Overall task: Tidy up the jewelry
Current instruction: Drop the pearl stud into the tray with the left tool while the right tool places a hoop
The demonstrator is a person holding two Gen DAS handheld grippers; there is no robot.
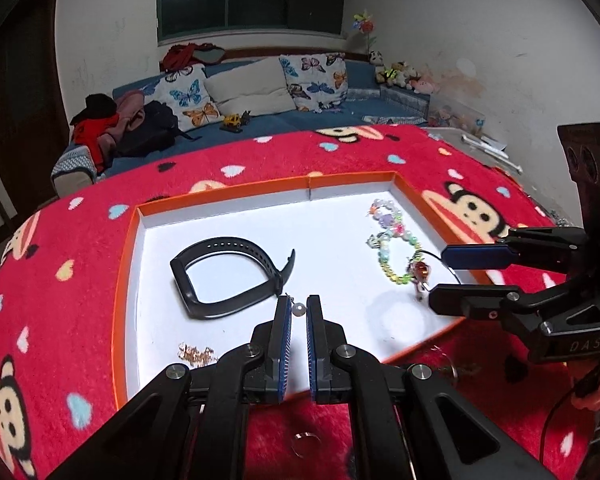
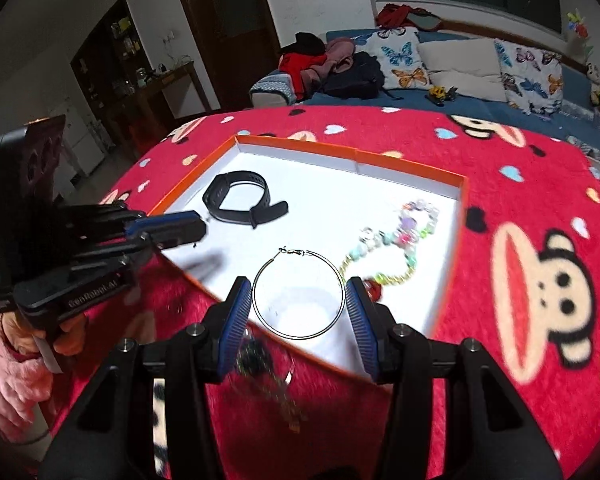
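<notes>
An orange-rimmed white tray (image 1: 220,194) (image 2: 412,166) lies on a red monkey-print blanket. In it lie a black watch band (image 1: 224,276) (image 2: 242,196), colourful bead bracelets (image 1: 396,240) (image 2: 400,240) and a small gold piece (image 1: 196,354). My left gripper (image 1: 299,310) (image 2: 200,228) is shut on a small pearl earring (image 1: 299,309) over the tray's near side. My right gripper (image 2: 299,300) (image 1: 436,276) holds a large thin hoop earring (image 2: 299,294) between its pads over the tray's near edge.
A ring (image 1: 306,438) lies on the blanket (image 1: 60,264) in front of the tray, and dark jewelry (image 2: 260,364) lies under the right gripper. A blue sofa (image 1: 300,120) with butterfly pillows stands behind the table.
</notes>
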